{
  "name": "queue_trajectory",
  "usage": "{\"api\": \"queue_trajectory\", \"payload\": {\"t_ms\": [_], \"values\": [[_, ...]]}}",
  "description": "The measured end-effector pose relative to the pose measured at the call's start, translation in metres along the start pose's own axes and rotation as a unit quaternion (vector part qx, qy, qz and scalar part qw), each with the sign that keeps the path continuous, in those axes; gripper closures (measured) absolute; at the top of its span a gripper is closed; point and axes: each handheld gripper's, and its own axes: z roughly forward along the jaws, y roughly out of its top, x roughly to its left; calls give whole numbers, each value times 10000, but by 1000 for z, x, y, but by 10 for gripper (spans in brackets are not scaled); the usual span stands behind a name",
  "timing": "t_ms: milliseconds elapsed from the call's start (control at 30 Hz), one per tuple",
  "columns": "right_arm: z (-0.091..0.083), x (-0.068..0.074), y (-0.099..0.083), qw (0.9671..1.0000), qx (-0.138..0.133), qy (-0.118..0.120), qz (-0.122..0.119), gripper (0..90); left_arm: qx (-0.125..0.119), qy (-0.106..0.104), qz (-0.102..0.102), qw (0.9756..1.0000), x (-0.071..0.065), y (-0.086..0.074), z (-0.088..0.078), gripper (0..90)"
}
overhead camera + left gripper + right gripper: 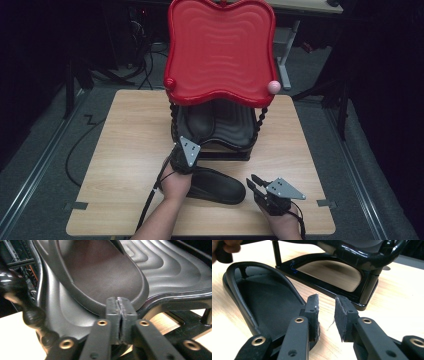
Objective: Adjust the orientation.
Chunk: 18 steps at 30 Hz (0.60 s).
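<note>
Pale wooden counter (pixel 125 150) lies beneath both pairs of jaws; grey floor (pixel 45 130) surrounds it, a black cable (pixel 69 156) well left of them, a white desk leg (pixel 286 55) far beyond

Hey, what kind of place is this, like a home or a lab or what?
Probably a lab or workshop, not a home. A bare wooden table stands on grey carpet, cables run across the floor behind, and dark equipment stands surround it. A red tray tops the shelf rack.

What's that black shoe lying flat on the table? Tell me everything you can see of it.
The black slip-on shoe looks like matte rubber or plastic, with a raised rim around a dark, smooth insole. It lies sole-down on the light wooden table, in front of the two-tier rack, between both grippers. The right gripper hovers open beside its rim, apparently not touching.
</note>
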Motion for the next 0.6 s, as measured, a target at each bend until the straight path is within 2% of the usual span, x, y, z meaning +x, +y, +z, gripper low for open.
{"api": "queue_trajectory", "payload": {"t_ms": [67,100,167,233,267,367,400,433,500,533,567,600], "values": [[1,0,-1,10000,20,8,-15,718,-10,-23,-37,10000,2,-2,-8,824],[3,0,-2,10000,70,-11,-44,719,-9,-30,-76,10000,6,-5,-19,791],[4,0,-3,9999,91,-22,-67,720,-1,-18,-71,10000,8,-8,-25,780],[7,-1,-4,9998,198,-21,-82,727,122,-24,-164,9998,17,-21,-44,736],[7,-1,-4,9998,198,-21,-82,727,122,-24,-164,9998,17,-21,-44,713],[11,-3,-4,9993,361,0,-7,749,324,-43,-153,9993,24,-39,-66,677],[16,-6,-5,9988,493,-20,17,778,486,-53,-107,9987,25,-51,-82,659],[16,-6,-5,9988,493,-20,17,778,486,-53,-107,9987,25,-51,-82,658],[23,-9,-5,9978,667,-56,25,803,597,-66,-51,9982,25,-63,-94,663],[32,-10,-6,9964,846,-79,18,819,661,-40,19,9978,23,-69,-99,720],[32,-10,-6,9964,846,-79,18,819,685,-59,24,9976,22,-74,-103,720],[40,-10,-9,9945,1047,-92,-10,833,691,-114,-45,9975,21,-78,-106,753]]}}
